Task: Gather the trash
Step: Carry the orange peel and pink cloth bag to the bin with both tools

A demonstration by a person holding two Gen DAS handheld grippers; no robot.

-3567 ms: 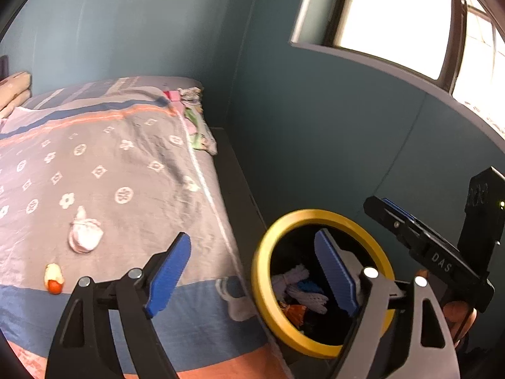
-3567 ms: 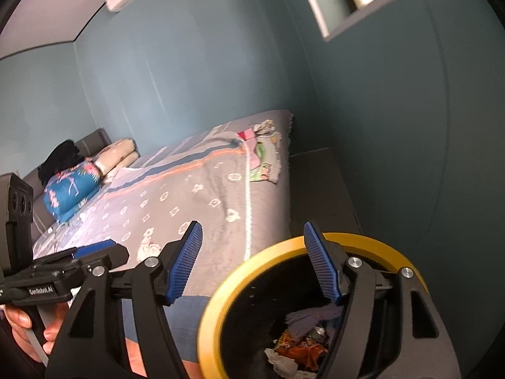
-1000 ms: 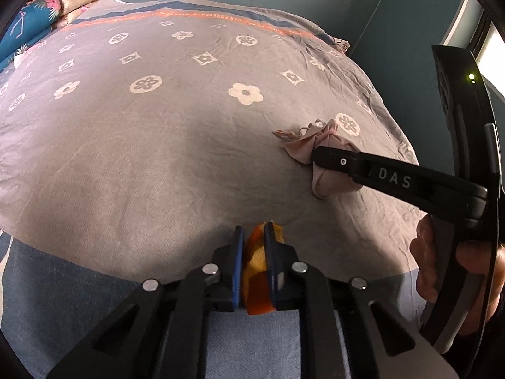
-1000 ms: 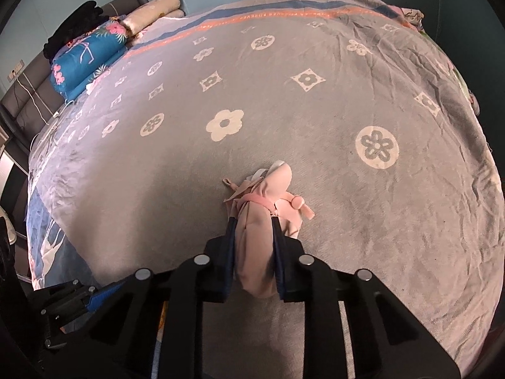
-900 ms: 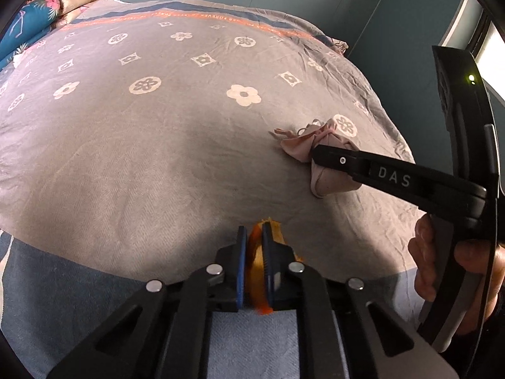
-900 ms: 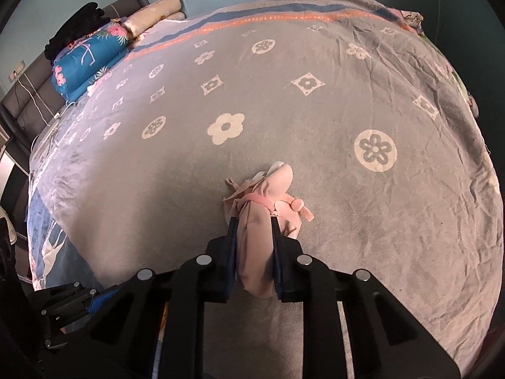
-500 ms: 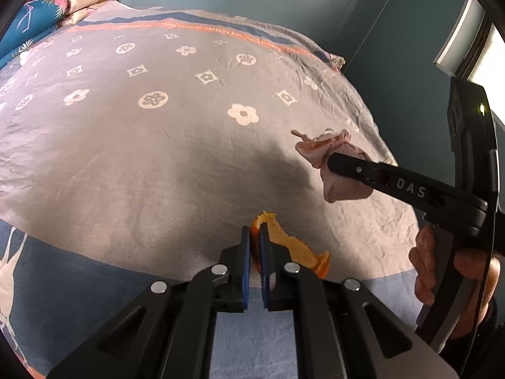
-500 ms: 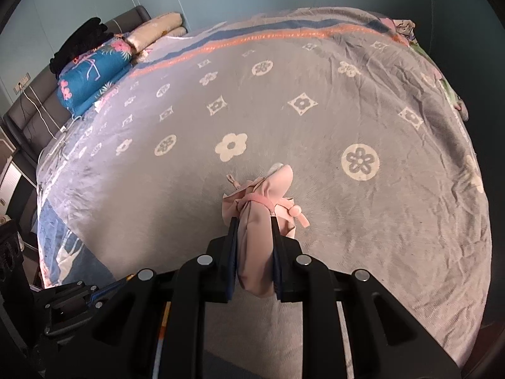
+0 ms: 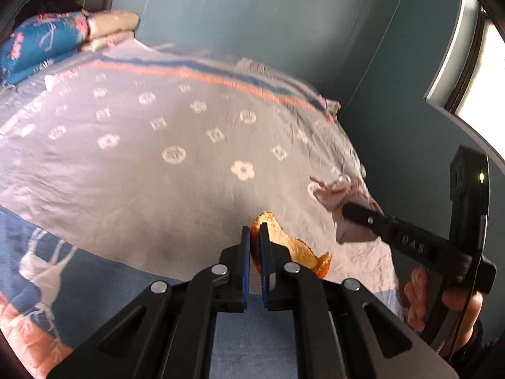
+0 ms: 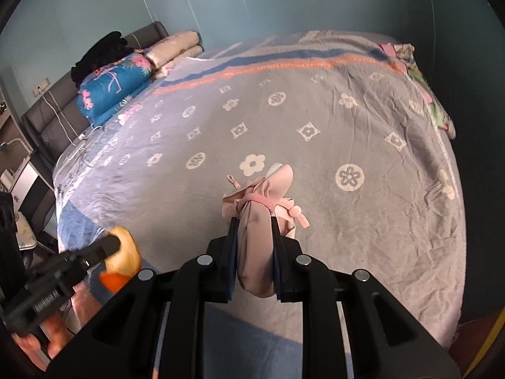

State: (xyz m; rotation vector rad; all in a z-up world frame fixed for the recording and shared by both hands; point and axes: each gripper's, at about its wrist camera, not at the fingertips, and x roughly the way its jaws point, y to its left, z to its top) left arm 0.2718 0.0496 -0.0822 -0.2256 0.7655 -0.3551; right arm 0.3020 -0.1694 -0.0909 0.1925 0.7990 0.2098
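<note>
My left gripper is shut on a strip of orange peel, which hangs out to the right of its blue pads, lifted above the bed. The right wrist view shows the same peel at the lower left, clamped at the left gripper's tip. My right gripper is shut on a knotted pink bag, held clear of the bedspread. That pink bag also shows at the right of the left wrist view, at the end of the right gripper's black finger.
A grey bedspread with white flower marks covers the bed. Folded bedding and a blue floral pillow are stacked at the headboard. A teal wall and a window stand to the right. A yellow bin rim peeks in at the lower right.
Both grippers have risen off the bed with their catches: the peel and the pink bag left the bedspread. The view now takes in more of the wall and headboard.
</note>
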